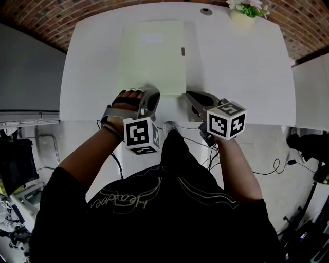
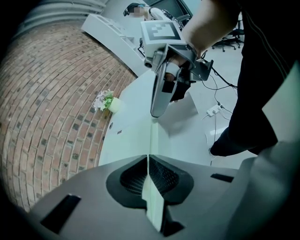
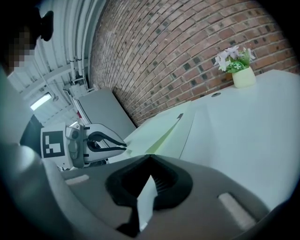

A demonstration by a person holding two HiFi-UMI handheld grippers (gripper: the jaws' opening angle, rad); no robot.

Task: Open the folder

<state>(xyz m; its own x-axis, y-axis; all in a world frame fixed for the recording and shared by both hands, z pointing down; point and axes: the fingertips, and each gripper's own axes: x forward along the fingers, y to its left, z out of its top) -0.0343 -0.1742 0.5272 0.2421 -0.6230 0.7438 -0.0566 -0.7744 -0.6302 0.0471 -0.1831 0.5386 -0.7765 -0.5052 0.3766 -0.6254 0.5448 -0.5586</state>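
Lying flat on the white table (image 1: 241, 67), the pale green folder (image 1: 152, 56) is only just beginning to open. In the right gripper view a thin wedge of brighter green is showing between its layers at the near edge, so the cover is lifting a little there, while the rest is resting closed. Most of the task is remaining, by my judgement: the cover is waiting to be swung up and over.

The left tongs (image 1: 152, 93) are gripping the folder's near edge, pinched down narrow on a thin sheet of it. The right tongs (image 1: 188, 94) are clamping a sheet at the folder's near right corner, just beside the left pair. Which layer each is holding, I cannot tell. A small flower pot (image 1: 242, 15) is standing well beyond the folder's far right corner.
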